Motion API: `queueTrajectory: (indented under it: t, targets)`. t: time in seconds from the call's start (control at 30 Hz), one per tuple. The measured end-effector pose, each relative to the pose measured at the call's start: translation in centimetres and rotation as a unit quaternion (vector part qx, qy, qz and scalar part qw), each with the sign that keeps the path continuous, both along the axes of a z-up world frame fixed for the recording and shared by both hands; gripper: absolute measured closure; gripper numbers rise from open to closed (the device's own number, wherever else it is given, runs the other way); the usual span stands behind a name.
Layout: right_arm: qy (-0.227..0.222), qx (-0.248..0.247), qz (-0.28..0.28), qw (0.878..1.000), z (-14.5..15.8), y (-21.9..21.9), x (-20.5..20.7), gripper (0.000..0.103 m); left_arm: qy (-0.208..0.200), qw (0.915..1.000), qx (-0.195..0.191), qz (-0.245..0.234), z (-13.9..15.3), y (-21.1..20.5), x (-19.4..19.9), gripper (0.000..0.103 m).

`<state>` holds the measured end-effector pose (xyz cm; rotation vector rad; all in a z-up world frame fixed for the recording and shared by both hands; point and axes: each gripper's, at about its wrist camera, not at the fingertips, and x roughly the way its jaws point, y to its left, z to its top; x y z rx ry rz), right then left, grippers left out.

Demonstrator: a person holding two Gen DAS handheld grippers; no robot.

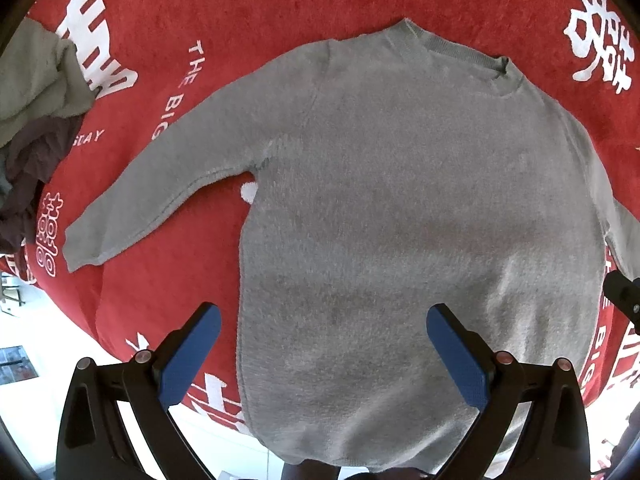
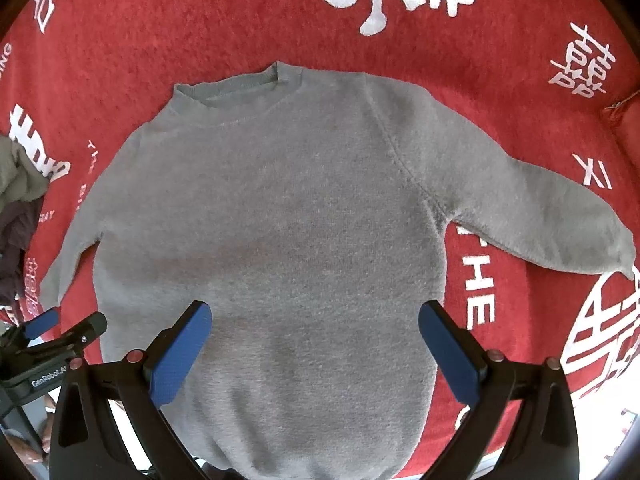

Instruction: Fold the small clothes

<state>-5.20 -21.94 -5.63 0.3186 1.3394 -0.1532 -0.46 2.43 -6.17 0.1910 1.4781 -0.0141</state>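
A small grey sweater lies flat on a red cloth, neck away from me, both sleeves spread out to the sides. It also shows in the right wrist view. My left gripper is open and empty, hovering above the sweater's lower left part near the hem. My right gripper is open and empty above the lower right part. The left gripper also shows at the left edge of the right wrist view. The hem hangs at the table's near edge.
The red cloth with white lettering covers the table. A pile of other clothes, pale green and dark brown, lies at the far left; it also shows in the right wrist view. The table's near edge runs just below the grippers.
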Motion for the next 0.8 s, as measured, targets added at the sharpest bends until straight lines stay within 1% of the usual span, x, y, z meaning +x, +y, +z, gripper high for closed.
queueTrajectory:
  t: [0.2, 0.43, 0.57, 0.67, 0.8]
  targets:
    - [0.001, -0.005, -0.006, 1.0, 0.2, 0.7, 0.0, 0.0, 0.0, 1.0, -0.006, -0.006, 0.1, 0.5, 0.2, 0.0]
    - [0.004, -0.018, -0.013, 1.0, 0.2, 2.0, 0.2, 0.0, -0.002, 0.9993, -0.022, -0.03, -0.1, 1.1, 0.7, 0.0]
    - [0.004, -0.025, -0.015, 1.0, 0.2, 3.0, 0.1, 0.0, -0.001, 0.9988, -0.034, -0.034, -0.2, 2.0, 1.2, 0.0]
    - [0.005, -0.023, -0.018, 1.0, 0.2, 4.1, 0.4, 0.0, -0.005, 0.9981, -0.056, -0.024, -0.3, 3.4, 1.6, 0.0]
    - [0.0, -0.019, 0.002, 1.0, 0.3, 6.7, 1.0, 0.0, -0.016, 0.9926, -0.12, 0.01, -0.4, 6.4, 2.4, 0.0]
